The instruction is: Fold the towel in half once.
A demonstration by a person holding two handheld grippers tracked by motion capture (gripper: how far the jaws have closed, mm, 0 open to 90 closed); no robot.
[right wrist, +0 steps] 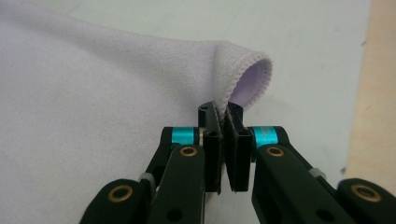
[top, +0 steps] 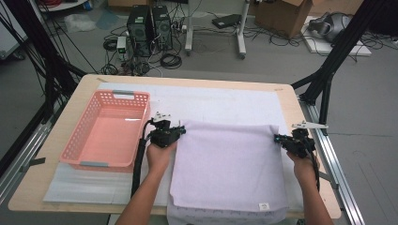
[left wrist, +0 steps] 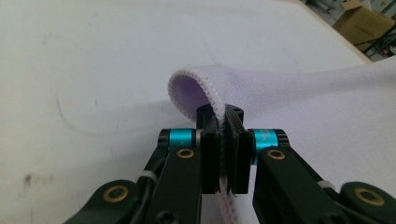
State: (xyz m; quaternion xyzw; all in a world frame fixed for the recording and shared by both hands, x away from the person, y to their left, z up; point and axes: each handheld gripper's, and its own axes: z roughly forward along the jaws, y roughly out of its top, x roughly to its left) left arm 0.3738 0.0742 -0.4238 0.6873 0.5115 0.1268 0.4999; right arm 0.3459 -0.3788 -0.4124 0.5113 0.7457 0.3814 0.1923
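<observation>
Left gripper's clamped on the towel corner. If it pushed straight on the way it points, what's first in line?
Beyond the curled hem of the lavender towel pinched in the left gripper, only the bare white mat lies ahead; the way looks free, though depth is unclear.

Grey floor (top: 281,65), tangled cables (top: 171,60), computer towers (top: 150,30), cardboard box (top: 281,16)

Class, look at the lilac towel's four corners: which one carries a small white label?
The near right corner of the lilac fleece towel, where the small white label sits by the table's front edge. The two far corners are pinched in the jaws; the near left corner is plain.
</observation>
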